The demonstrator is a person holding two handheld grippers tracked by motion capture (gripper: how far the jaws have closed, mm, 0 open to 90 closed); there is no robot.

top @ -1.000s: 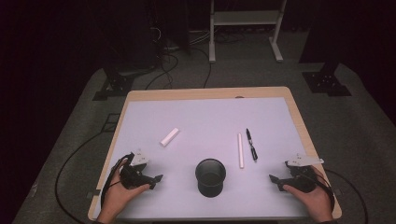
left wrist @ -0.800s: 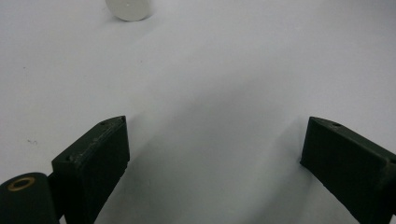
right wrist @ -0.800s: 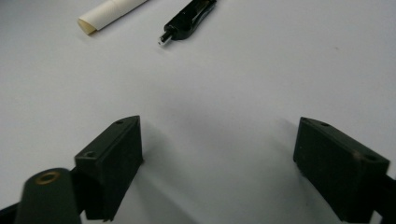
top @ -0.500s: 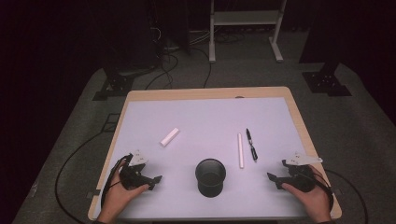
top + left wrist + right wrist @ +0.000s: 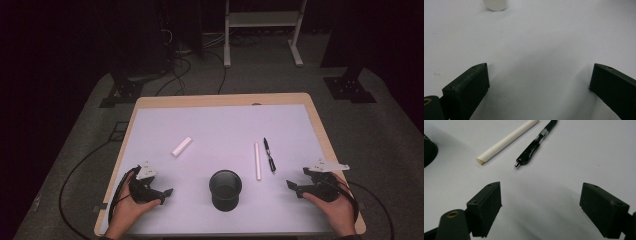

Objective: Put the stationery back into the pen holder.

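The table [image 5: 150, 107] is the largest thing here, a wooden top almost wholly covered by a white sheet [image 5: 225, 130]. Near the table's near edge, roughly midway between the two hands, stands a black cup [image 5: 225, 190], upright with its mouth open to the camera. The left gripper [image 5: 162, 195] rests at the near left of the sheet, held in the person's left hand [image 5: 127, 212], and its jaws stand wide apart with only bare sheet between them. The right gripper [image 5: 295, 188] sits at the near right in the right hand [image 5: 335, 210]; its jaws are also wide and hold nothing. Just right of the cup and a little farther off lies a long white stick [image 5: 258, 161], pointing away from the person. Close beside it on the right, not touching, lies a black pen [image 5: 269, 155], nearly parallel to it. In the right gripper view the pen [image 5: 536, 143] and the stick [image 5: 507, 141] lie ahead of the jaws, the pen's tip toward the gripper. A short white cylinder [image 5: 181, 146] lies tilted at the left middle of the sheet, well apart from the rest; in the left gripper view its round end [image 5: 495, 4] shows far ahead.
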